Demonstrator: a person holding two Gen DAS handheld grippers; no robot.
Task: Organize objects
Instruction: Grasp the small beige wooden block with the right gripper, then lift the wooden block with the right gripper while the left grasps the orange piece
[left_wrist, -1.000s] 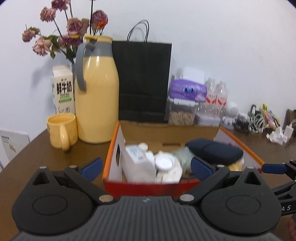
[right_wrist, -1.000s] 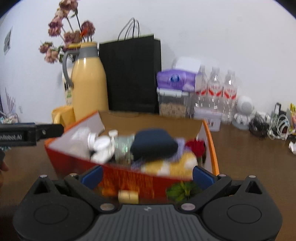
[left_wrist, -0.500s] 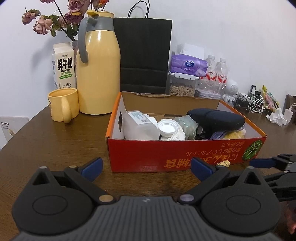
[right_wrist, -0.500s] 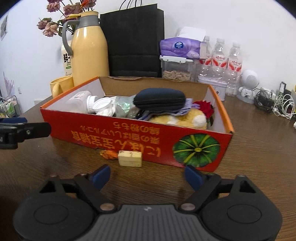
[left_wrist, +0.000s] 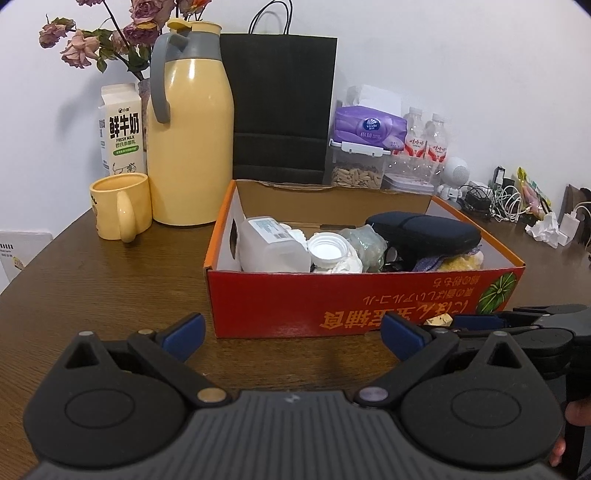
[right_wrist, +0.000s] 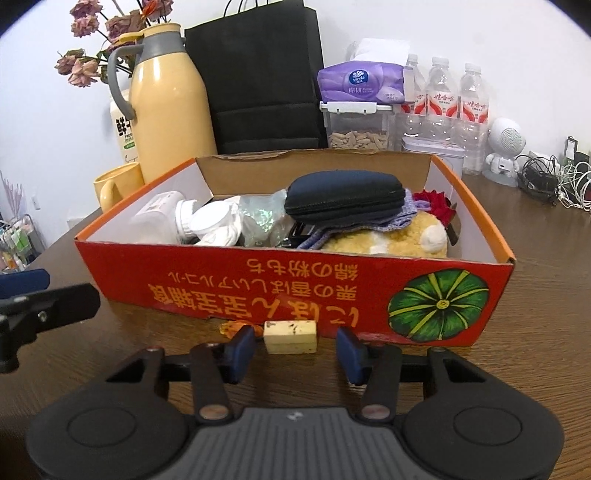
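We should square the right tongs (right_wrist: 295, 349) on the cream block (right_wrist: 290, 336), which lies on the tabletop (right_wrist: 535, 295) just in front of the red box (right_wrist: 258, 284), before lifting it in. Their jaws have just been closing, half apart, block between them, not yet pinched. The left tongs (left_wrist: 291, 332) stand wide apart, empty.

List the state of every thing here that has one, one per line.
red box: open-topped, filled
cream block: on table, between the jaws, not gripped
right gripper: open, jaws just been closing
left gripper: open, empty
yellow mug: upright
thermos: upright, lid on
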